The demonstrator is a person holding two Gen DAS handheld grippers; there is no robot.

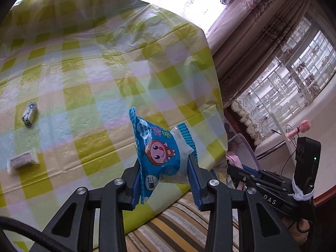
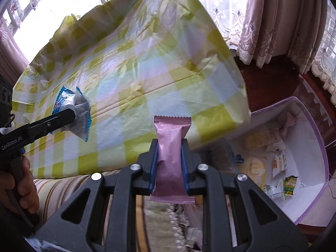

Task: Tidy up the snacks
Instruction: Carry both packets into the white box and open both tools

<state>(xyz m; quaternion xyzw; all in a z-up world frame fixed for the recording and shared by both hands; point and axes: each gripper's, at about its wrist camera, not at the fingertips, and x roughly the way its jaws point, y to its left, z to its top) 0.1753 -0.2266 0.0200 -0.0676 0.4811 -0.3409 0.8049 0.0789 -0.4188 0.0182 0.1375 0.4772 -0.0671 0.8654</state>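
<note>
Your left gripper [image 1: 166, 168] is closed on a blue snack packet [image 1: 159, 155]: its two blue pads press the packet's lower half from either side, and the top sticks out past the fingertips, above the near edge of the checked tablecloth [image 1: 94, 73]. Your right gripper [image 2: 169, 157] is nearly shut on a pink snack bar [image 2: 170, 159], held upright between the pads, with its crimped top clear above them and its bottom end hanging below. To the right of that bar, below the table edge, stands a white box [image 2: 315, 157] with several snacks inside. Two small wrapped sweets [image 1: 30, 113] [image 1: 23, 161] lie on the cloth, well apart from both grippers.
</note>
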